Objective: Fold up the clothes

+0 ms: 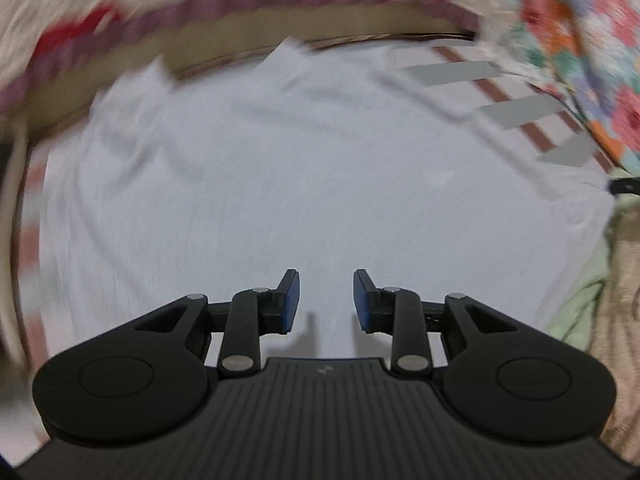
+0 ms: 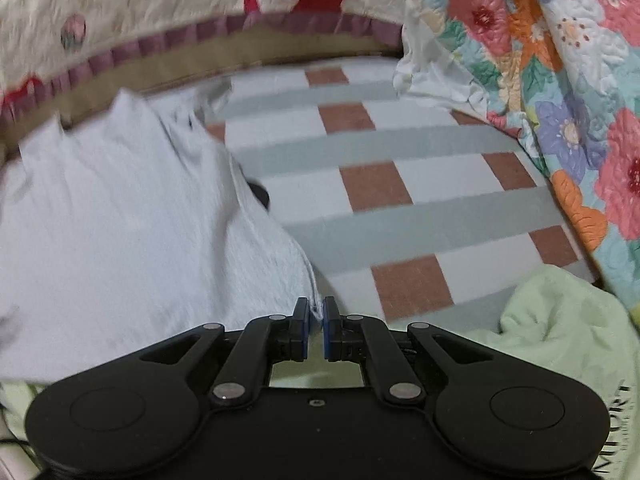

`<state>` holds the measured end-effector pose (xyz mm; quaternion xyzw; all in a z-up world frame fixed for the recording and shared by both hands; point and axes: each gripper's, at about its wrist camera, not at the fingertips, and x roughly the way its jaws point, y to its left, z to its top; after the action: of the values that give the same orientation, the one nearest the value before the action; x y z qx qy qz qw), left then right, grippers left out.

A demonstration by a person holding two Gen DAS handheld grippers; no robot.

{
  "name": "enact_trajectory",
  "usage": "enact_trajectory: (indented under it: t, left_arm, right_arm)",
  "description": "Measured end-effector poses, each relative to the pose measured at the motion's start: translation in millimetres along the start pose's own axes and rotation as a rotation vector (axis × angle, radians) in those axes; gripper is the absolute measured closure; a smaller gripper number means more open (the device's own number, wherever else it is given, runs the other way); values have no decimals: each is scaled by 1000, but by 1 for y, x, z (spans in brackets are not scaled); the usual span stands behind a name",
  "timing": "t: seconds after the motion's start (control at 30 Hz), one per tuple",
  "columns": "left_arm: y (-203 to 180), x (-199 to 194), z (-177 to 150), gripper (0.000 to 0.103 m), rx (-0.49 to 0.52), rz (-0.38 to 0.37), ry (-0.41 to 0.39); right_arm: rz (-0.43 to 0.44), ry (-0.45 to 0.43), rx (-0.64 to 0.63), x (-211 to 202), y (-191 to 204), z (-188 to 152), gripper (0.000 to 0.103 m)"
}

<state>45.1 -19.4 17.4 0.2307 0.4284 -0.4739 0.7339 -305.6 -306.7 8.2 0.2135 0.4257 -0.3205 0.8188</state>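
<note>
Left wrist view: my left gripper (image 1: 326, 300) hangs over the shirt (image 1: 280, 184), jaws apart, nothing between the blue pads (image 1: 291, 300); its shadow falls on the cloth just below.
Left grip: released, no cloth held.
Right wrist view: my right gripper (image 2: 316, 322) is clenched on the shirt's near edge; a thin fold of white cloth sits pinched between the pads (image 2: 329, 322).
Right grip: grasping the shirt (image 2: 132, 216).
Shirt: white, spread over the left part of the checked sheet (image 2: 400, 184), its right edge running from my right gripper up toward the far side; its far corners lie against the sheet's far edge.
Green cloth: pale green garment (image 2: 560, 320) bunched at the sheet's near right corner, just beside my right gripper, with dark lettering I cannot read.
Dark thing: a small black shape (image 2: 260, 194) shows at the shirt's right edge; I cannot tell what it is.
Quilt: floral quilt (image 2: 560, 80) heaped along the sheet's right edge.
Blanket: cream blanket (image 2: 140, 8) with a red print and purple trim along the far edge.
Blur: left view is smeared, so fine detail there is lost.
</note>
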Motion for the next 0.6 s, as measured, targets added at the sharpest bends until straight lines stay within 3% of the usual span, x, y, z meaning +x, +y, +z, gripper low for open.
enact_trajectory:
  t: [0.23, 0.43, 0.53, 0.6]
  left_arm:
    - [-40, 1, 132, 69, 254, 84, -1]
    - [-91, 117, 214, 67, 339, 74, -31]
    - [-108, 181, 241, 67, 306, 68, -80]
    - [-118, 216, 253, 67, 319, 99, -111]
  right_arm:
    - [53, -139, 92, -12, -13, -6, 98]
    - [152, -158, 196, -3, -34, -8, 99]
    - [201, -87, 201, 10, -35, -7, 98]
    - [211, -30, 237, 22, -39, 0, 90]
